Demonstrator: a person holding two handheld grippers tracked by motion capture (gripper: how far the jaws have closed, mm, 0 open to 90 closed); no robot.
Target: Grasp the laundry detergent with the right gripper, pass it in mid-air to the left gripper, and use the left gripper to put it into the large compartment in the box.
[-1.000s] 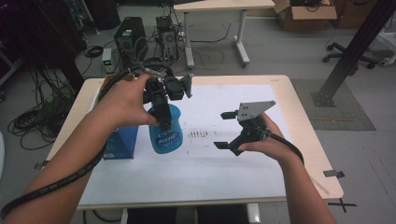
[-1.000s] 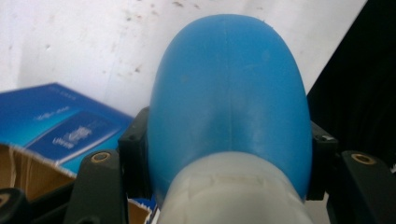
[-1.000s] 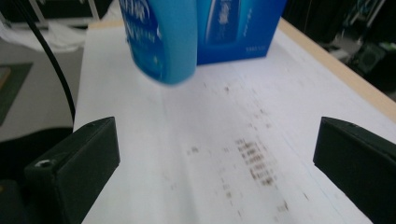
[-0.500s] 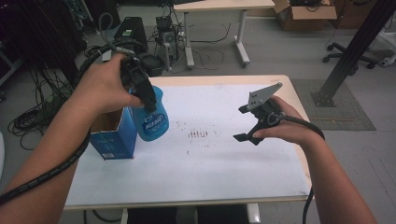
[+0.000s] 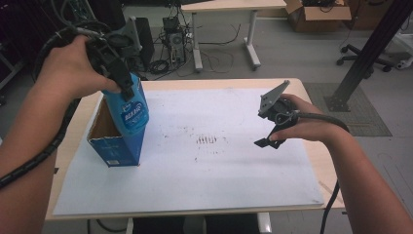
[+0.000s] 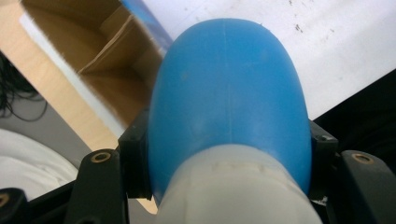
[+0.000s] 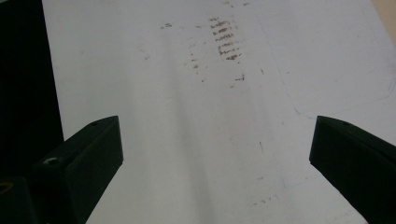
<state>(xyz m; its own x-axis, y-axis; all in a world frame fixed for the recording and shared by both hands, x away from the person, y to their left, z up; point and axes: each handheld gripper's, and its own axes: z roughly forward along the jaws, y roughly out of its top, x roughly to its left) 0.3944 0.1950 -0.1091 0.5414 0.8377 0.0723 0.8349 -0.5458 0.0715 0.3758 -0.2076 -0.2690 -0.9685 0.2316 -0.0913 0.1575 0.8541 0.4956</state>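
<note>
At the left, the left gripper [image 5: 122, 83] has its black jaws clamped on the upper body of a rounded blue plastic bottle with a white label [image 5: 130, 109], holding it nearly upright just above the open top of a blue cardboard box [image 5: 117, 148], a hold that looks meant for lowering it straight in. The box stands at the left edge of the white paper sheet [image 5: 214, 195] covering the table. To the right, the right gripper [image 5: 268, 141] hovers over the bare sheet, jaws wide and empty, well clear of the box.
</note>
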